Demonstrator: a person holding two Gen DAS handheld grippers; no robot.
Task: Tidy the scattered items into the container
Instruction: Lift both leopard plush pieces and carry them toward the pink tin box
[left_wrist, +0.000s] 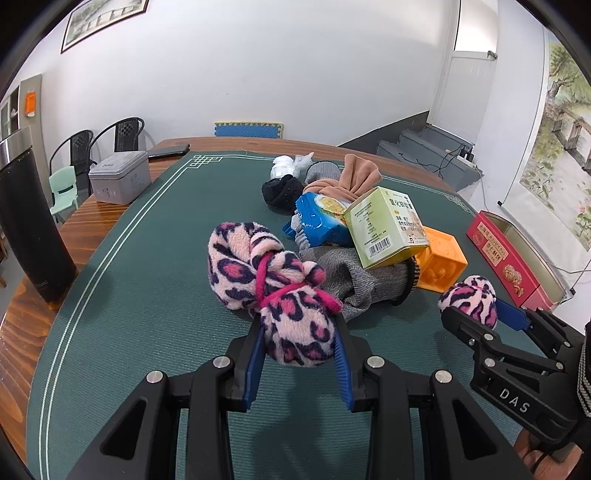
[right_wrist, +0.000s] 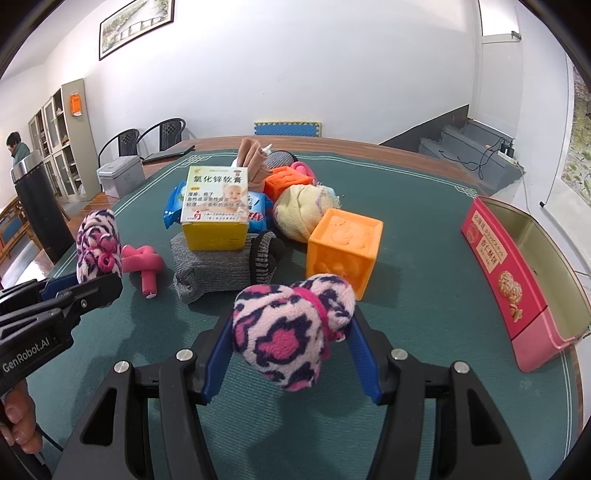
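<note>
My left gripper (left_wrist: 300, 341) is shut on a knotted pink leopard-print sock bundle (left_wrist: 273, 288), held just above the green mat (left_wrist: 155, 295). My right gripper (right_wrist: 291, 347) is shut on a second leopard-print sock ball (right_wrist: 291, 328); it shows at the right of the left wrist view (left_wrist: 471, 301). The left gripper and its bundle show at the left of the right wrist view (right_wrist: 98, 243). The red open tin (right_wrist: 517, 273) stands at the right. A pile holds a yellow-green medicine box (left_wrist: 388, 225), a blue wipes pack (left_wrist: 321, 218), a grey sock (left_wrist: 365, 277) and orange cubes (right_wrist: 343, 247).
A pink knotted foam piece (right_wrist: 144, 264) lies left of the pile. A yellow sock ball (right_wrist: 303, 210), black and tan fabrics (left_wrist: 280, 190) lie farther back. A black cylinder (left_wrist: 29, 221), grey tin (left_wrist: 120, 177) and phone (left_wrist: 168, 150) stand at the left on the wooden table.
</note>
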